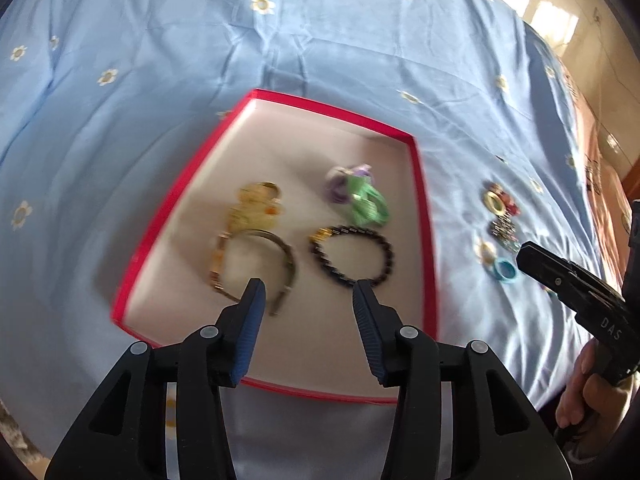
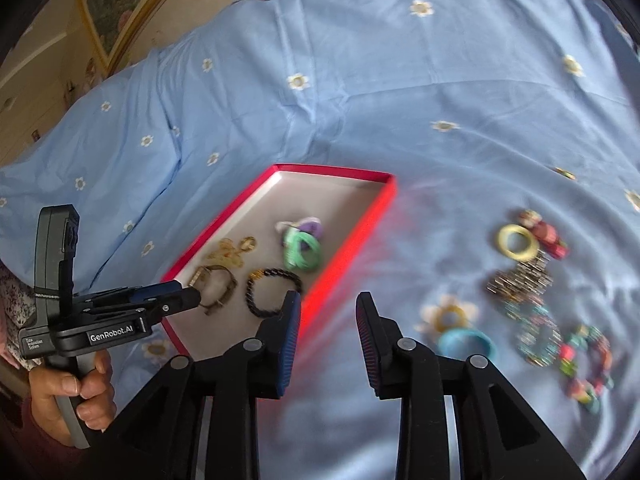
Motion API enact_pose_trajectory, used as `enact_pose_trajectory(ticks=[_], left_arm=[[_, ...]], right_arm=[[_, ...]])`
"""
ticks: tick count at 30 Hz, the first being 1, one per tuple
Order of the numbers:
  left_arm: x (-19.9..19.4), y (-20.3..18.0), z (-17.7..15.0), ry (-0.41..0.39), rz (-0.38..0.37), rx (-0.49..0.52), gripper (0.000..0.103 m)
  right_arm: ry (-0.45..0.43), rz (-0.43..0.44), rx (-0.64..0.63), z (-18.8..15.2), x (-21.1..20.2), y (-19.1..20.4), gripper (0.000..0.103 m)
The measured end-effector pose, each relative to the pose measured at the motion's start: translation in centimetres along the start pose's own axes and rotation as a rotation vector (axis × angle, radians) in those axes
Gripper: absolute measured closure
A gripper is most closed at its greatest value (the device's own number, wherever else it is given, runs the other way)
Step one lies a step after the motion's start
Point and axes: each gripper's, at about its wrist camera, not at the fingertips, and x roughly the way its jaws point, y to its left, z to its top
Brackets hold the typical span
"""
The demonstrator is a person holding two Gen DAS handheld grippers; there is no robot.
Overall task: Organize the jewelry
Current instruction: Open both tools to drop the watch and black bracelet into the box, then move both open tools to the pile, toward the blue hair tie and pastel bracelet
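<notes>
My left gripper (image 1: 307, 292) hangs over the near end of the red box (image 1: 420, 184), fingers apart and nothing between them; in that view the gold watch (image 1: 256, 268) lies at about eleven o'clock from the tips, with the pale gold brooch (image 1: 258, 204) beyond it; the black bead bracelet (image 1: 354, 254) sits at about one o'clock, and the green and purple hair ties (image 1: 360, 196) lie further in, toward the far wall.

My right gripper (image 2: 328, 304) is also parted and empty, hovering over the blue flowered bedspread (image 2: 360, 80) just outside the box's right wall; the loose pieces wait at two to three o'clock of it: a blue ring (image 2: 466, 342) nearest, a yellow ring (image 2: 518, 242) and red beads (image 2: 552, 240) further off, a metallic bracelet (image 2: 520, 280), and a multicoloured bead bracelet (image 2: 586, 364) at the far right.

What worries me is the heap itself; the chains and beads overlap, so I judge a pinch on one could drag a neighbour along; the cloth is soft, and pressing down could snag a fold; the light box might slide if a finger clips its wall.
</notes>
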Motion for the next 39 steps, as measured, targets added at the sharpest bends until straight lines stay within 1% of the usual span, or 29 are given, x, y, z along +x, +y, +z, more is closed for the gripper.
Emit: enact_pose_trajectory(ticks=[7,14,22,29,39], left_arm=[[0.1,-3.1,-0.7,0.021,-0.047,0.054,0.056],[0.6,-5.8,-1.0,0.041,-0.082,0.095,0.053],[1.5,-9.6,-0.6,0.058,-0.112,0.163,0.053],[2.8,-12.8,-0.1,0.077,-0.130,0.219,0.053],[5.1,-15.8,0.8,0.113,-0.160,0.265,0.053]], right_arm=[[-0.018,-0.081,0.063,-2.0,-3.4,-3.7,0.069],[-0.024,-0.150,0.130,-4.2,-5.9,-7.1,0.068],[-0.049,-0.203,0.190,-5.0,-8.3,-10.3,0.068],[-0.055,-0.226,0.212,-5.1,-9.0,-11.9,0.068],[-0.039,-0.253,0.234,-4.9,-8.7,-14.0,0.068]])
